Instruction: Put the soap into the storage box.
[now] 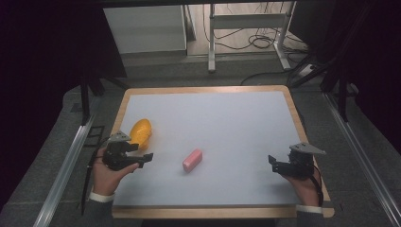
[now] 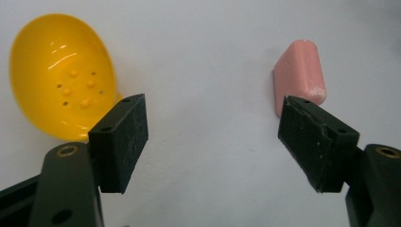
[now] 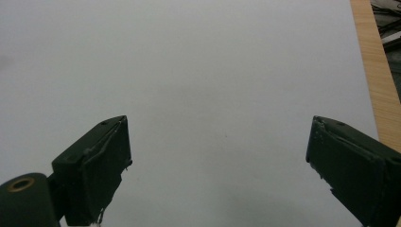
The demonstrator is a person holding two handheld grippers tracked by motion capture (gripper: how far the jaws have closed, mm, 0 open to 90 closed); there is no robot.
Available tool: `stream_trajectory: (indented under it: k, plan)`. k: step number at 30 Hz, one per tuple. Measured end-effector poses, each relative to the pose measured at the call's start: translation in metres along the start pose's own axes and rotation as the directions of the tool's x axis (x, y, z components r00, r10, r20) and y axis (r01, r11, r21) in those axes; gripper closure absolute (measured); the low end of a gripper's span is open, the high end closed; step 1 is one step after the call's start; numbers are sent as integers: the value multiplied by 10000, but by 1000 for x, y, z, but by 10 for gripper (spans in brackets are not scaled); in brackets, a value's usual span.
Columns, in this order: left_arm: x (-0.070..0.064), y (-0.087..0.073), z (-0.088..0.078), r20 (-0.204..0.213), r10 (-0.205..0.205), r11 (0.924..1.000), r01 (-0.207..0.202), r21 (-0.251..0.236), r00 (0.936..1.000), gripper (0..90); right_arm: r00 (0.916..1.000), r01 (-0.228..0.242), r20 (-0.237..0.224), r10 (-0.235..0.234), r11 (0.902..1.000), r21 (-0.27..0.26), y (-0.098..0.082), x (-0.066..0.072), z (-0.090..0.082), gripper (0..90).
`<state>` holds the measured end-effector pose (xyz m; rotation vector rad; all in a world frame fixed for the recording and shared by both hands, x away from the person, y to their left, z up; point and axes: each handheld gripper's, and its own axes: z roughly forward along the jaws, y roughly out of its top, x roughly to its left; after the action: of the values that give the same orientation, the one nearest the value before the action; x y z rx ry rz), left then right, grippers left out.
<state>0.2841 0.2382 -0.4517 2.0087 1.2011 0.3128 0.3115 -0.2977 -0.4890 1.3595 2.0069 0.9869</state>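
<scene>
A yellow perforated dish (image 1: pixel 141 132) lies near the left edge of the white tabletop (image 1: pixel 222 123). To its right, near the front middle, lies a pink soap-like bar (image 1: pixel 192 160). My left gripper (image 1: pixel 141 152) is held just in front of the dish, open and empty. In the left gripper view the dish (image 2: pixel 61 75) is at upper left and the pink bar (image 2: pixel 300 71) at upper right, with my left gripper (image 2: pixel 213 106) wide open between them. My right gripper (image 1: pixel 273 164) hovers at the front right, open and empty. In the right gripper view it (image 3: pixel 220 123) spreads over bare white surface.
A wooden rim (image 1: pixel 298 118) borders the tabletop; in the right gripper view the rim (image 3: pixel 373 71) runs along the right side. Metal rails (image 1: pixel 71 161) flank the table. Behind it stand a white desk frame (image 1: pixel 246 28) and floor cables (image 1: pixel 260 42).
</scene>
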Motion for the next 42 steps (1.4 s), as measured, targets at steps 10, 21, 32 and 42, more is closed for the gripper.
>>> stream_trajectory:
  k: [10,21,32,42]
  plan:
    - [-14,11,15,131,457,9984,-461,318,9989,247,10000,61,23,-61,10000,44,0,1,1,71]
    - [-22,17,25,261,701,9960,-714,528,9972,242,9999,101,42,-101,9999,30,0,2,1,71]
    - [-35,31,33,282,1048,9919,-1065,694,9941,239,9999,168,36,-168,9998,102,-1,3,2,71]
    - [-43,38,43,374,1072,9893,-1104,951,9935,238,9998,187,98,-189,9997,155,-2,2,3,71]
